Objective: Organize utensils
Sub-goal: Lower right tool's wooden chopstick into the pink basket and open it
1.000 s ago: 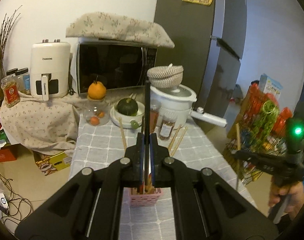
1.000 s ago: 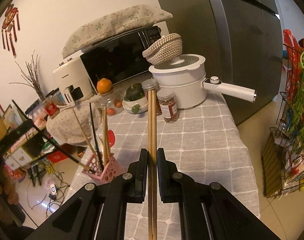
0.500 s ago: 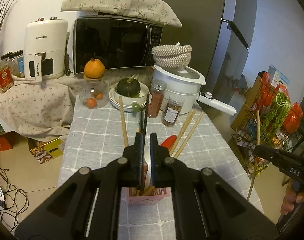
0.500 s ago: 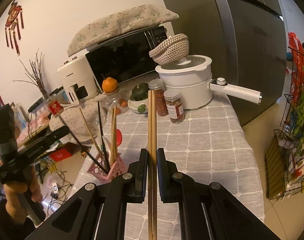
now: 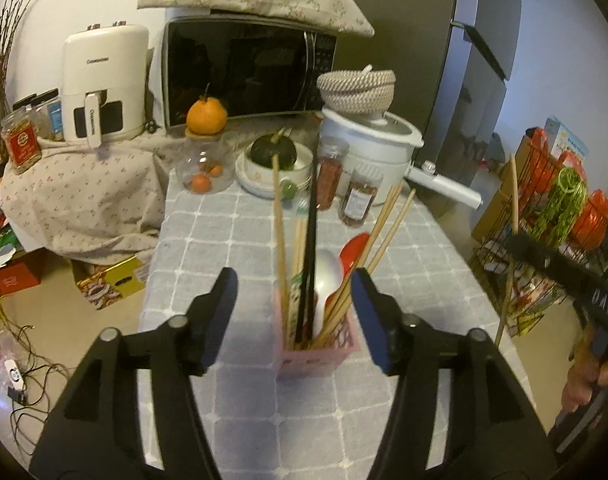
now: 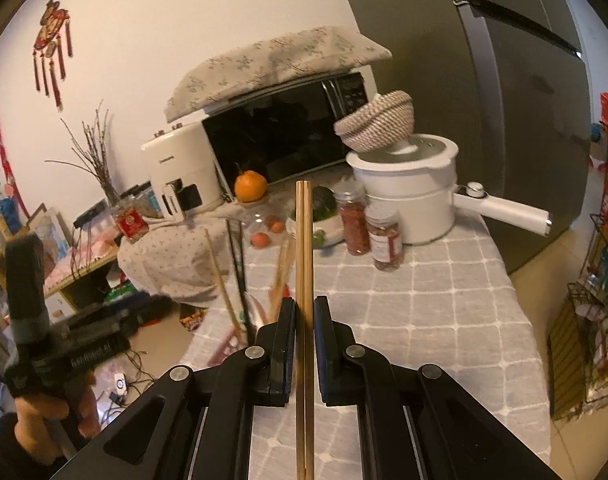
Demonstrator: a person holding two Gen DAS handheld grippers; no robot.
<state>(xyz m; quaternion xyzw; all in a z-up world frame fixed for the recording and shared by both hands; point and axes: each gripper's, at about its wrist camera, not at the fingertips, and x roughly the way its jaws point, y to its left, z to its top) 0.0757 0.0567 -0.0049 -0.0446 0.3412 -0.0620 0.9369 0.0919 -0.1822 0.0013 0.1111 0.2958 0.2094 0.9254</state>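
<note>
A pink utensil holder (image 5: 318, 354) stands on the grey checked tablecloth (image 5: 232, 240). In it are a black chopstick (image 5: 310, 240), several wooden chopsticks (image 5: 279, 216), a white spoon (image 5: 329, 276) and a red spoon (image 5: 354, 245). My left gripper (image 5: 293, 280) hangs just above and before the holder. Its jaws are opening, and the utensils stand free between them without touching the pads. My right gripper (image 6: 304, 305) is shut on a pair of wooden chopsticks (image 6: 304, 240) that point up and forward. It is to the right of the holder (image 6: 224, 346), which shows blurred at lower left.
At the back of the table stand two spice jars (image 5: 360, 200), a white pot (image 5: 378, 140) with a woven basket on it, a plate with a squash (image 5: 274, 152), a glass jar under an orange (image 5: 206, 118) and a microwave (image 5: 244, 76). A wire rack (image 5: 552, 216) stands to the right.
My left gripper has sunk toward the pink holder and opened, leaving the black chopstick standing in the holder. My right gripper has shifted sideways, still shut on the wooden chopsticks.
</note>
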